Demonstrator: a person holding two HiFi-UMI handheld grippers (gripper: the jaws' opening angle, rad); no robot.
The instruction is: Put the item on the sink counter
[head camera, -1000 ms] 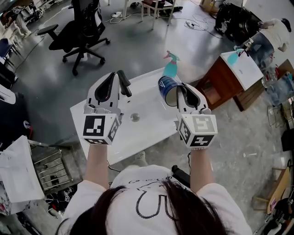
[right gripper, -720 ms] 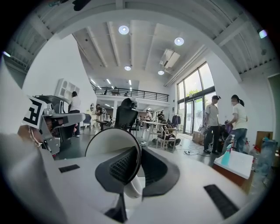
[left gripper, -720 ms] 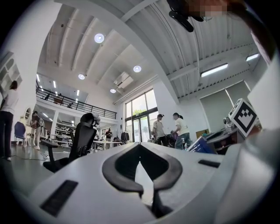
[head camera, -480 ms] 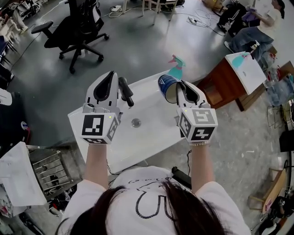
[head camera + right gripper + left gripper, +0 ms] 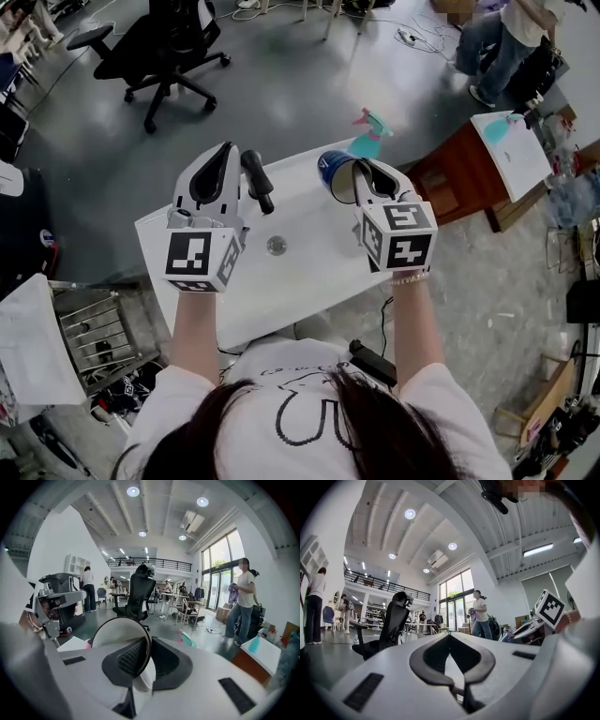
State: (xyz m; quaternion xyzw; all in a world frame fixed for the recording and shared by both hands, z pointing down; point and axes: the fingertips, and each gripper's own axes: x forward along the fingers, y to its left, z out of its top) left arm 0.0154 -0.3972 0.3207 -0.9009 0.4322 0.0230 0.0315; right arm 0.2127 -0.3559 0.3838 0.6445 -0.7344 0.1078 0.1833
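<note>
Jaws clamp cup (image 5: 334, 170) rim, seemingly over counter (image 5: 281, 292) edge.

Left tool (image 5: 229, 153) closed, right tool (image 5: 360, 170) clamped, both held forward.

A faucet (image 5: 258, 180) is mounted at the sink counter's (image 5: 300, 281) far edge; a spray bottle (image 5: 367, 141) is seen by its far-right corner.

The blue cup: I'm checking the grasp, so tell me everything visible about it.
The blue cup is glossy outside, white inside, seemingly empty. It is tipped sideways, mouth toward the person, its thin rim pinched between the right gripper's jaws, one inside, one outside, over the white sink counter's far right corner.
</note>
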